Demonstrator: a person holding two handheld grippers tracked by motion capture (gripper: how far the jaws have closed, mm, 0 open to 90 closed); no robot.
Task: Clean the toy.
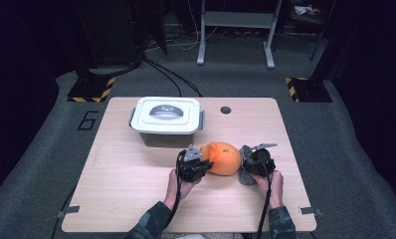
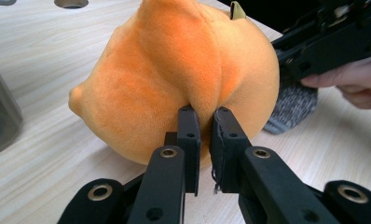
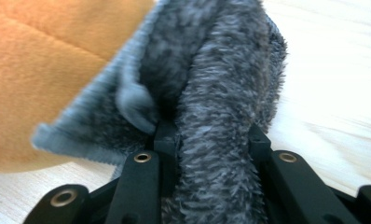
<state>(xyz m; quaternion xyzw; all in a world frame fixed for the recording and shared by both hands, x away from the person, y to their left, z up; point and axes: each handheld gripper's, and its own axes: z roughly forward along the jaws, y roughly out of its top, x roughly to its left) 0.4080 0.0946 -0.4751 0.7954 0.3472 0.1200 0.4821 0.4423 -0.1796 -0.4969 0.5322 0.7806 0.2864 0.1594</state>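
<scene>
An orange plush toy (image 1: 223, 157) lies in the middle of the wooden table (image 1: 131, 189). My left gripper (image 1: 204, 163) is at its left side. In the left gripper view the jaws (image 2: 205, 114) are shut on a fold of the orange plush (image 2: 165, 70). My right gripper (image 1: 244, 167) is at the toy's right side. Its jaws (image 3: 211, 133) are shut on a grey fuzzy piece (image 3: 221, 70) that lies against the orange plush (image 3: 44, 60). The grey piece (image 1: 245, 178) rests on the table beside the toy and also appears in the left gripper view (image 2: 293, 105).
A grey box with a white clip-on lid (image 1: 166, 115) stands just behind the toy at the back left. A small round hole (image 1: 226, 110) sits in the tabletop near the far edge. Bare wood lies to the left and along the front.
</scene>
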